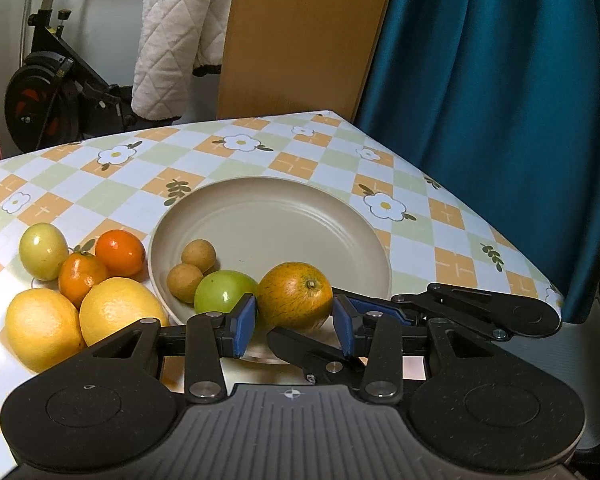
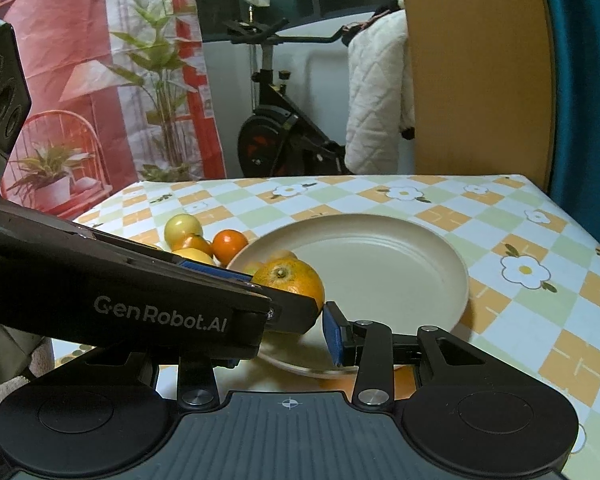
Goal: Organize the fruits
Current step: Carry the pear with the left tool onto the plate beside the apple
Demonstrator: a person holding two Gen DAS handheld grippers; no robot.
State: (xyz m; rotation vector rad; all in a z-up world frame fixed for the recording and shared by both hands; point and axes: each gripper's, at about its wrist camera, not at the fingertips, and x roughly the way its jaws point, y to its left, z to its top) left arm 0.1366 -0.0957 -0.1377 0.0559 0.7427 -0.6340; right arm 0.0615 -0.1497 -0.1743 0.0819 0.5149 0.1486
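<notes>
Blue pads (image 1: 245, 322) of the left gripper (image 1: 294, 326) are clamping a greenish-orange orange (image 1: 295, 295) over the near rim of the beige plate (image 1: 300, 220), beside a green fruit (image 1: 223, 290) and two small brown fruits (image 1: 192, 270) lying in it. The right gripper (image 2: 324, 330) is sitting just beside the orange with its jaws narrowly apart, and whether it is holding anything cannot be told. Lemons (image 1: 80, 320), two small oranges (image 1: 120, 251) and a pale green fruit (image 1: 43, 250) are lying on the surface (image 1: 420, 208) left of the plate.

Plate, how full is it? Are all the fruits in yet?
Not yet. Done: two brown fruits and a green fruit lie in the plate. In hand: the left gripper holds an orange at the plate's near edge. Left: two lemons, two small oranges and a pale fruit wait on the table.
</notes>
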